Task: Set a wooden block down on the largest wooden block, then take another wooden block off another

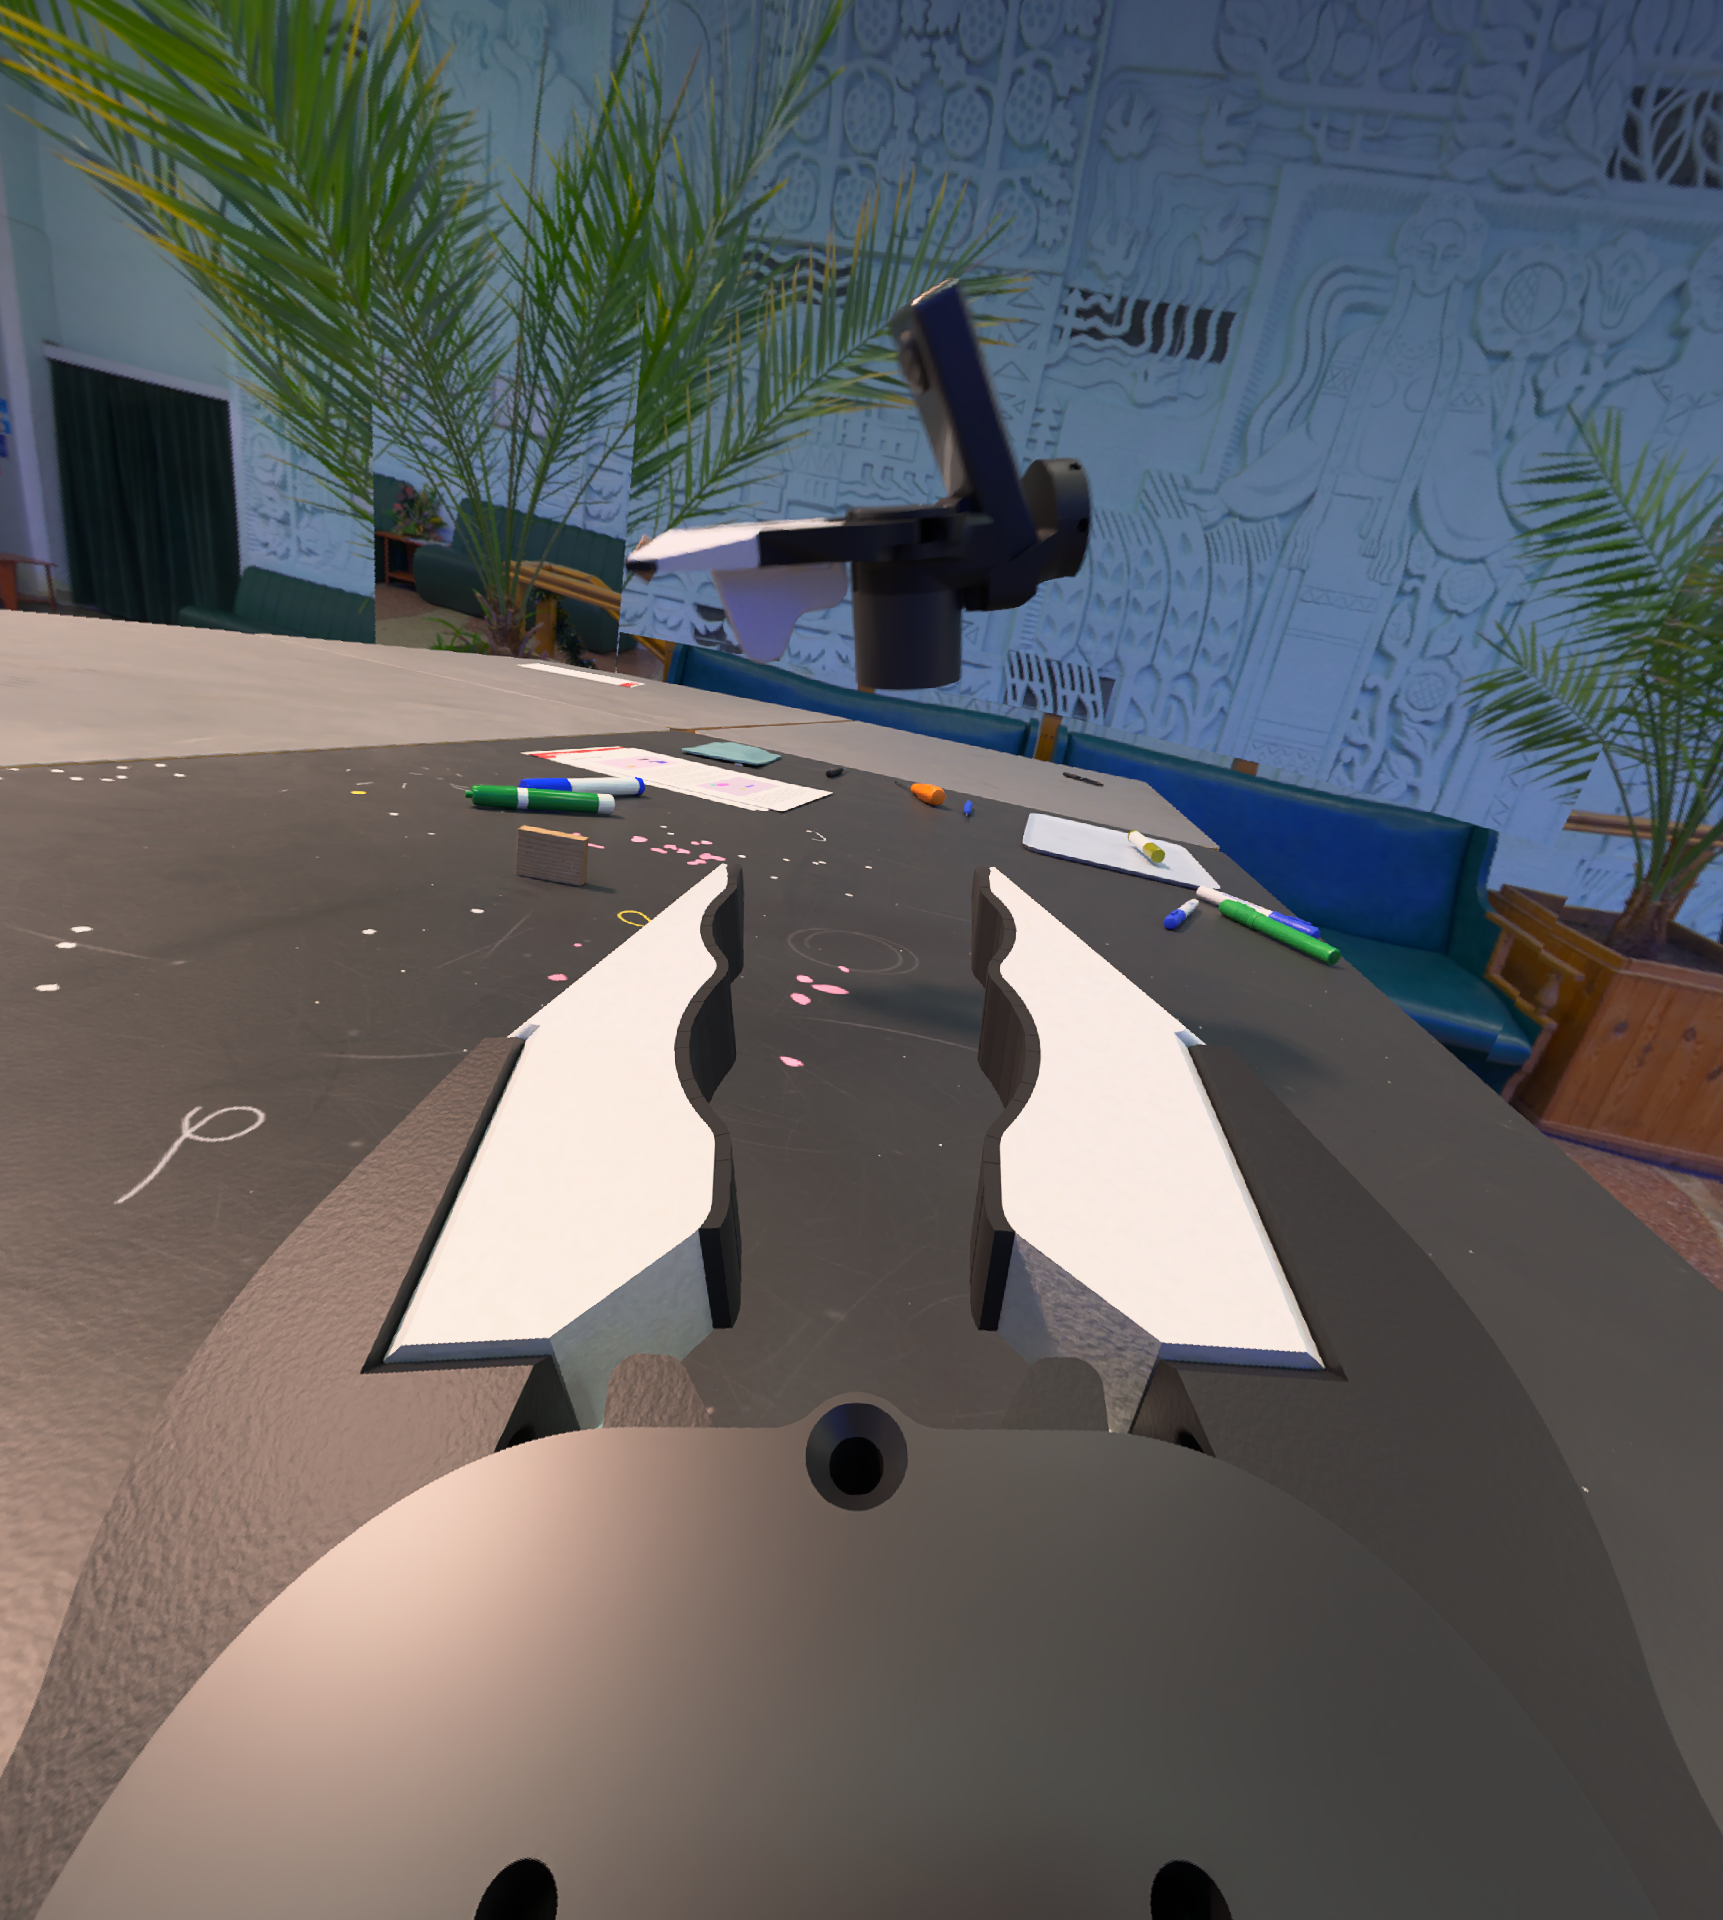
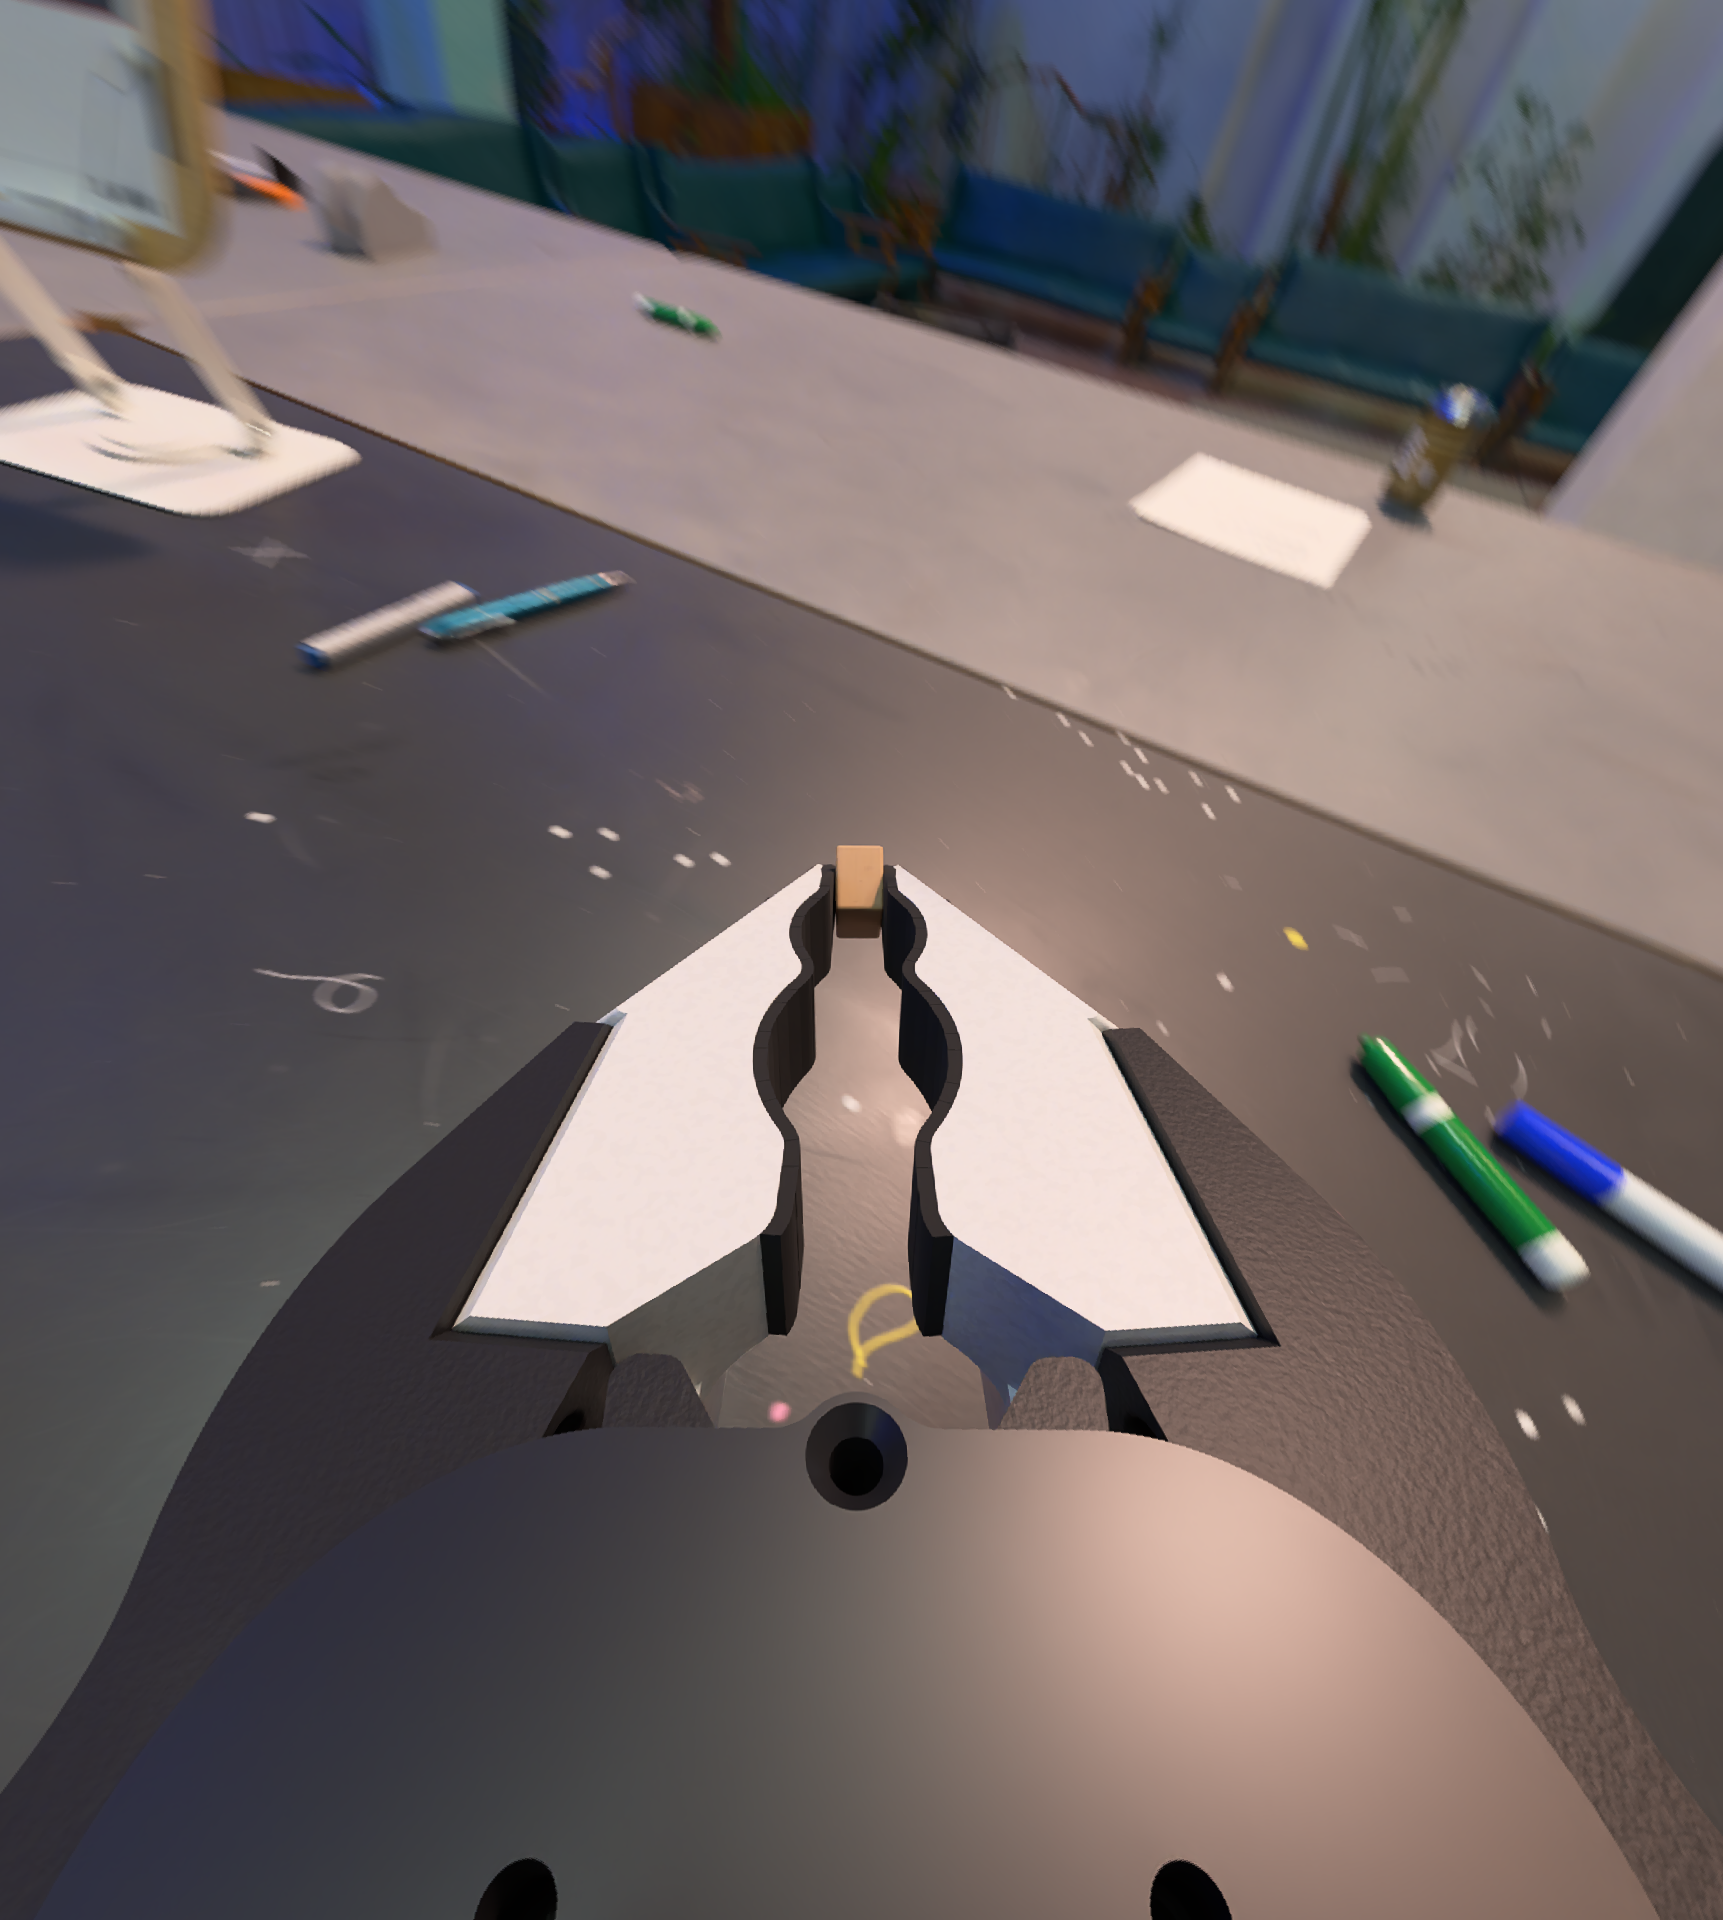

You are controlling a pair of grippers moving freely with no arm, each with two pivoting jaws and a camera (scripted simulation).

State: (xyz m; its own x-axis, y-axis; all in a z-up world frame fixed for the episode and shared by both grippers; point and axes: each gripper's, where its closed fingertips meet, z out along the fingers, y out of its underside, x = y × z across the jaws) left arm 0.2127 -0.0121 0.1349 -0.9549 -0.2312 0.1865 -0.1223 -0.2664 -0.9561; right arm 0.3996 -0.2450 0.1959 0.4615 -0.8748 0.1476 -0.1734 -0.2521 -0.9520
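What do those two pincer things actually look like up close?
Each gripper, left and right, has a rounded dark grey textured body with small round holes, and two tapering white fingers with wavy black inner pads. No cables or sleeves show.

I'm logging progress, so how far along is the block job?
Nothing looks finished: the wooden block on the table has nothing on it. In hand: the right gripper is shut on a small block at its fingertips, up in the air. The left gripper is open and empty. Left: setting the small block down on the largest one, then the unstacking; no stack shows here.
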